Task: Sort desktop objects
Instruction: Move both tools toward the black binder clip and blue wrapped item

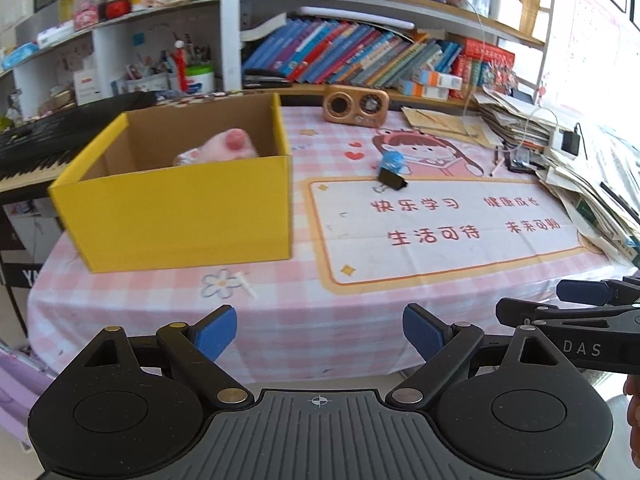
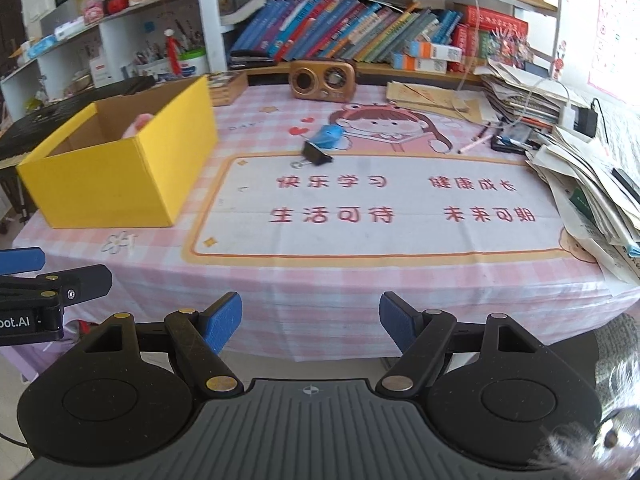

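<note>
An open yellow cardboard box stands on the left of the table with a pink plush toy inside. A black binder clip lies mid-table, and a small blue object sits just behind it. My left gripper hovers open over the table's near edge, nothing between its blue pads. My right gripper is also open and empty, at the near edge. Each gripper shows at the side of the other's view.
A pink checked cloth with a printed mat covers the table. A wooden radio stands at the back. Piled papers and books, pens and a charger crowd the right side. A keyboard lies left; bookshelves behind.
</note>
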